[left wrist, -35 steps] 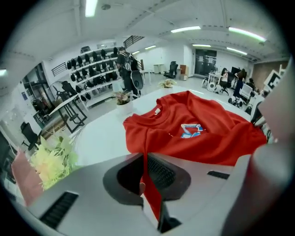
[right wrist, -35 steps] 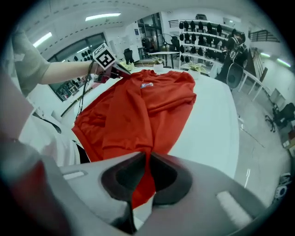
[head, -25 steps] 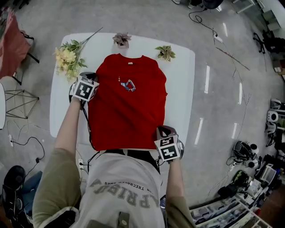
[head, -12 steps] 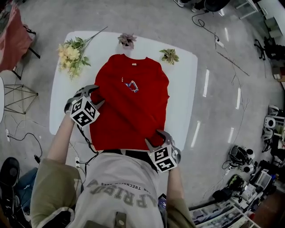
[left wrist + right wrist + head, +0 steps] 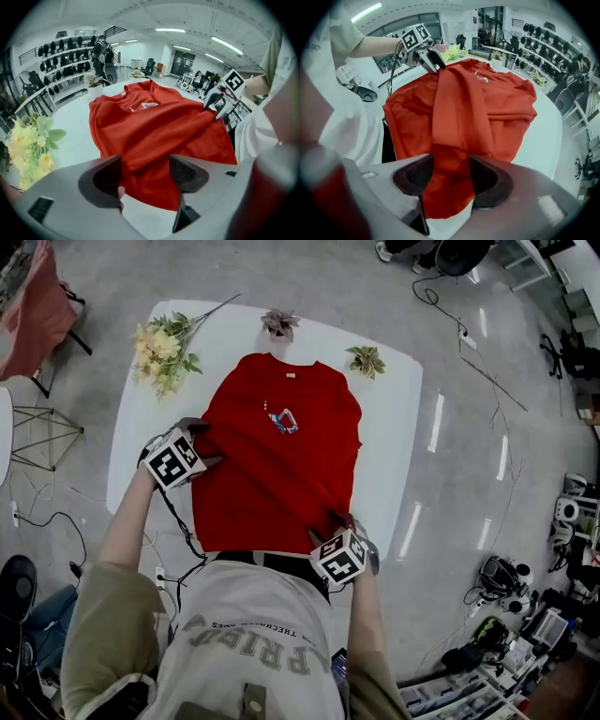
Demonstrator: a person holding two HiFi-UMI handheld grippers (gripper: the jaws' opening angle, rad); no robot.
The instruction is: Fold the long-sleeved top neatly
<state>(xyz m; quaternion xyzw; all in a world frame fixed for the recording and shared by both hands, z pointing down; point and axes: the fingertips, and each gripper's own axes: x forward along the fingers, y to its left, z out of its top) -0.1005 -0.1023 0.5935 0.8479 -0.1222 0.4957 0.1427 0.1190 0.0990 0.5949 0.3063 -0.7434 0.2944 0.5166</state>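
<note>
Right gripper view shows red top [image 5: 487, 108] between the just-opened jaws of right tool [image 5: 449, 178].

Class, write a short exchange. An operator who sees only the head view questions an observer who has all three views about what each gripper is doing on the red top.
Operator: From above I can't read the jaws. Is the left gripper shut on the red top?
Observer: No. The left gripper view shows its jaws apart, having just been opening, with a fold of the top between them and the pads not pressing it.
Operator: And the right gripper?
Observer: Its jaws have just been opening too. The right gripper view shows the end of the folded sleeve lying between them, and the sleeve runs as a band across the top's body up to the left gripper.
</note>
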